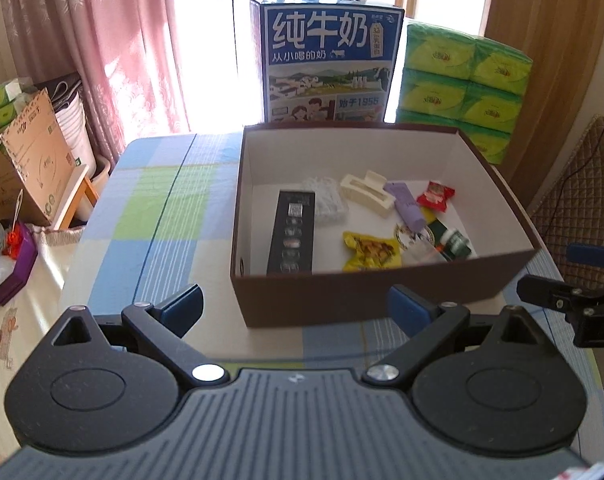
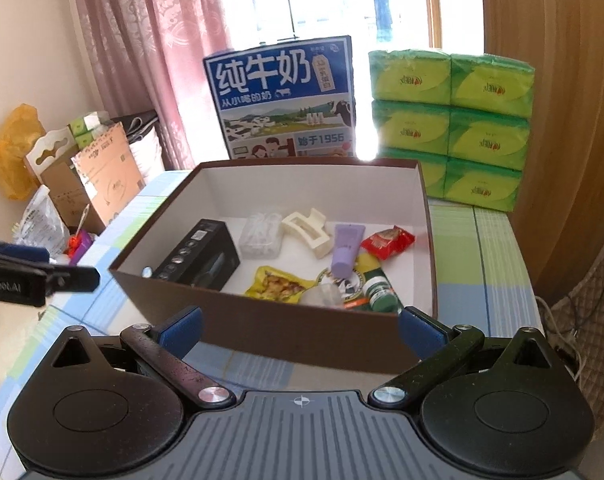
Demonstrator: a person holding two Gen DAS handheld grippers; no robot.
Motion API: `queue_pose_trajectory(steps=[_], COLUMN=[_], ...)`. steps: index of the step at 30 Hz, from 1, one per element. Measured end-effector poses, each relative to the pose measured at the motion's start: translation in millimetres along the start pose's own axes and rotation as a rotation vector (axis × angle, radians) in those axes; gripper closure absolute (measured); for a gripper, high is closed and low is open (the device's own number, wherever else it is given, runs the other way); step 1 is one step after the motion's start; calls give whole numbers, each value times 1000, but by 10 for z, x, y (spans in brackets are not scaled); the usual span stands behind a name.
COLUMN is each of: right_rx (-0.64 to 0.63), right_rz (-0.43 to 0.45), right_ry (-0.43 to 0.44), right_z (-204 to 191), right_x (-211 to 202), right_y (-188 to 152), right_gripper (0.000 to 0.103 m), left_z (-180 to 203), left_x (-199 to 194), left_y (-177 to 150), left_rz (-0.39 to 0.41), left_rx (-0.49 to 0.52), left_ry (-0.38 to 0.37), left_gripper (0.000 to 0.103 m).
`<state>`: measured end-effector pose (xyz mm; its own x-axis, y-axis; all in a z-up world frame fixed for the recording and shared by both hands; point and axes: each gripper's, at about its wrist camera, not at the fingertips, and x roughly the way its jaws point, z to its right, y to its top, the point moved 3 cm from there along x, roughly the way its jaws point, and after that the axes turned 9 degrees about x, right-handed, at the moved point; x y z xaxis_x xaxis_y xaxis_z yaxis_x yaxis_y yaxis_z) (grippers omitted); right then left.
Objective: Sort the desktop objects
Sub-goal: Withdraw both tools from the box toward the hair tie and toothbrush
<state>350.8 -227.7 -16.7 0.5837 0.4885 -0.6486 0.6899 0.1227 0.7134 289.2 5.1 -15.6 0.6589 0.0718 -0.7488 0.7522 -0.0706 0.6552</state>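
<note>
Left claw (image 1: 296, 310) and right claw (image 2: 300, 330) both spread wide, empty, touching nothing, hovering just short of the brown box (image 1: 342, 300) on the worktop (image 1: 150, 216).

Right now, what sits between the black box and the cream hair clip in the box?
A clear plastic packet lies between the black box and the cream hair clip, clearest in the left wrist view.

1 brown box (image 1: 382, 300), 1 black box (image 1: 296, 232), 1 hair clip (image 1: 368, 194), 1 purple tube (image 1: 408, 206), 2 snack packets (image 1: 372, 250), 6 tissue packs (image 2: 450, 128).
</note>
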Motion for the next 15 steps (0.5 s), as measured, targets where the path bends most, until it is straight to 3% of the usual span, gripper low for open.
queue_pose_trajectory(steps=[15], right_rx=[-6], right_rz=[-42], right_ry=[-13], right_z=[-185], right_x=[-367], right_y=[-500], right_gripper=[2], left_z=[119], left_x=[-282], left_y=[-532], left_rz=[-50], left_rx=[7], left_ry=[-23], left_gripper=[6])
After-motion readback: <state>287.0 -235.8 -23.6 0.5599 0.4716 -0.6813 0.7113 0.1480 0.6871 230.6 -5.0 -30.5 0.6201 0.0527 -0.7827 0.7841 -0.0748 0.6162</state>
